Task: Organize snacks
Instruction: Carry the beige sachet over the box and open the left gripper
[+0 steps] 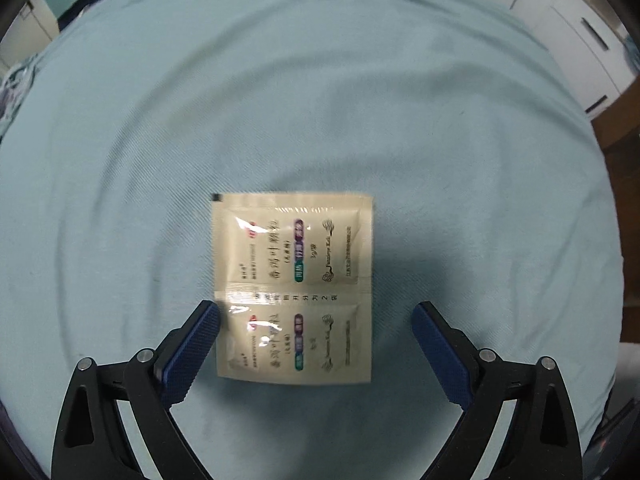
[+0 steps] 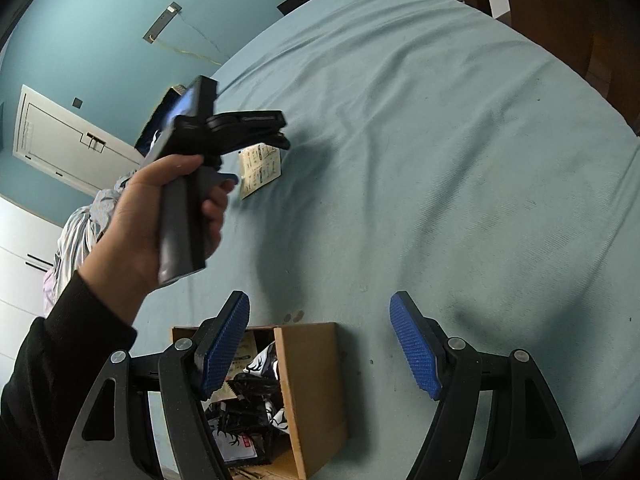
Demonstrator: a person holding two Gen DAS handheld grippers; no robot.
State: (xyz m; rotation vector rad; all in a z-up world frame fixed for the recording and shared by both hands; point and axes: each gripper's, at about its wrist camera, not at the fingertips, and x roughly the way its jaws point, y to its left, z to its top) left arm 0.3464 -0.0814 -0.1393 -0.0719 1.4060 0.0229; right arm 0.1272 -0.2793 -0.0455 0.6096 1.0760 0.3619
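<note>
Left tongs (image 1: 316, 344) are pointed straight down, spread wide and empty, straddling the lower half of the twin packet (image 1: 294, 276) lying flat on the bed (image 1: 460, 140), presumably for an edge pinch. Right tongs (image 2: 320, 344) are held open and empty over the cardboard box (image 2: 308, 392), where dark snack packs (image 2: 248, 396) are already collected.

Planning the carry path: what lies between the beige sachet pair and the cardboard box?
Only bare blue sheet between the sachet pair and the cardboard box, per the right wrist view.
</note>
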